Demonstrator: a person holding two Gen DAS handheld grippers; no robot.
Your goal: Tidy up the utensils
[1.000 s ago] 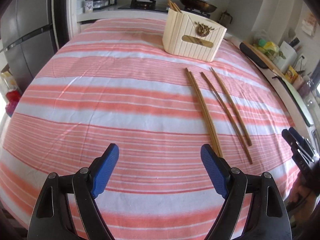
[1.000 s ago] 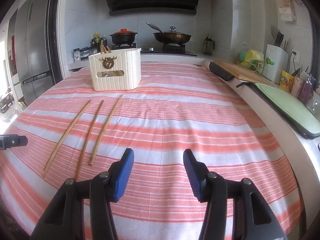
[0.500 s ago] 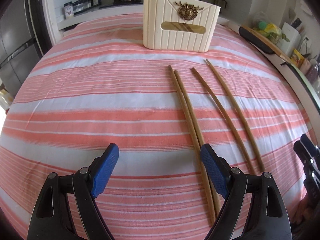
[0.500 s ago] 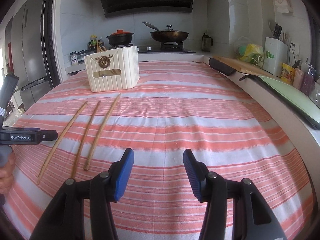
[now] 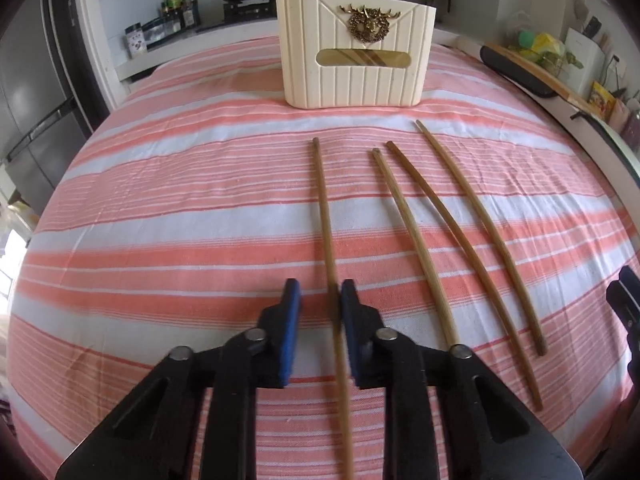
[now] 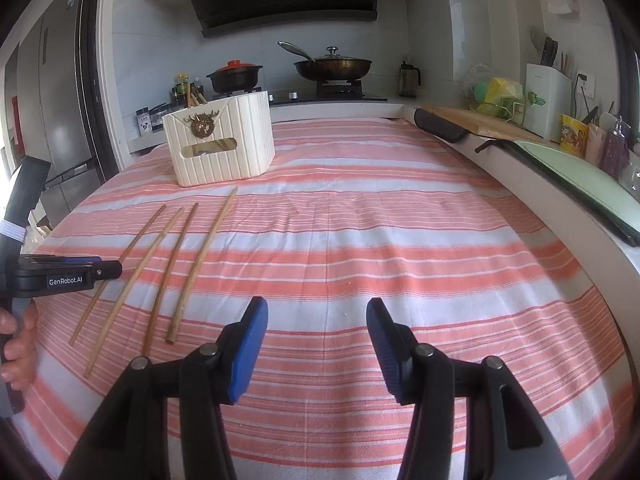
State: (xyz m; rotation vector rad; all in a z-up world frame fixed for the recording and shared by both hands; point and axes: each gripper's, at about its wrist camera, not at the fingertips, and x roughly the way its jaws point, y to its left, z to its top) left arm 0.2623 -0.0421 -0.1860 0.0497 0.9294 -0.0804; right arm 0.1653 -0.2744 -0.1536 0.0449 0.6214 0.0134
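Chopsticks, left wrist view: leftmost chopstick lies between the narrowed blue pads of the left gripper, touching the right pad; whether it is clamped, unclear. Three others lie beside it on the striped cloth, before the cream holder.
Right wrist view: right gripper spread wide, holding nothing, over cloth; four chopsticks to its left.

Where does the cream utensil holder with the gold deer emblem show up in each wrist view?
Left wrist view: utensil holder sits top centre, beyond the far ends of the four chopsticks.
Right wrist view: it stands at upper left, past the same chopsticks.
Shared landmark: the gold deer emblem on its front.
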